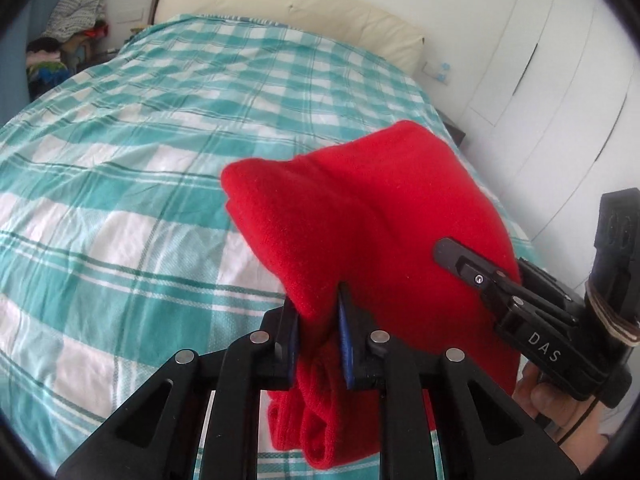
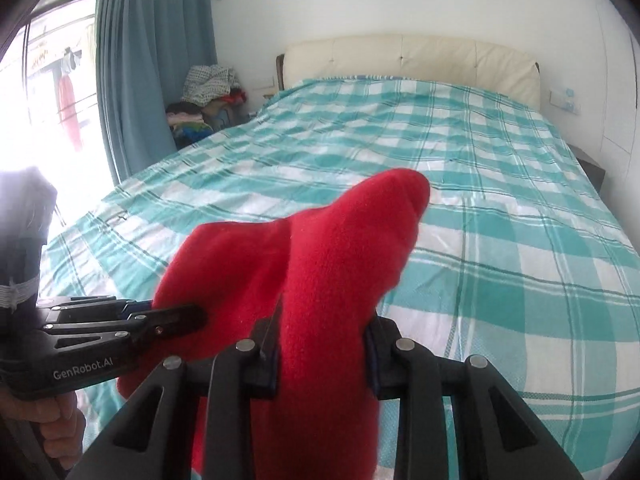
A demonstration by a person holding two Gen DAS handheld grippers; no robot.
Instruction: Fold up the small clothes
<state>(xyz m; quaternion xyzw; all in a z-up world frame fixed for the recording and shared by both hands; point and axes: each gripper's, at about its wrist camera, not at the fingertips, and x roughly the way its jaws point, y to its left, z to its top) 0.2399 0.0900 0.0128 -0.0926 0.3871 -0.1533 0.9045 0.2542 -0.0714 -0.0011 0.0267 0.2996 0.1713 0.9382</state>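
Nearest, left gripper (image 1: 319, 334) clamped on bunched red knit garment (image 1: 360, 216), likely a sock or hat, cloth hanging below the pads. Right gripper (image 2: 322, 344) likewise clamped on its other part, both holds raised above the bed. Beyond, teal checked sheet (image 1: 120, 168), cream headboard (image 2: 412, 58), clothes pile (image 2: 208, 92) far left. Best lowered together, kept taut, edges aligned, laid flat before releasing either grip.

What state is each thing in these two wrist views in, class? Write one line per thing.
red garment: lifted off the bed, bunched, gripped at two spots.
left gripper: shut on the red garment.
right gripper: shut on the red garment.
bed sheet: spread flat, slightly creased.
curtain: drawn aside from the window.
clothes pile: heaped, unfolded.
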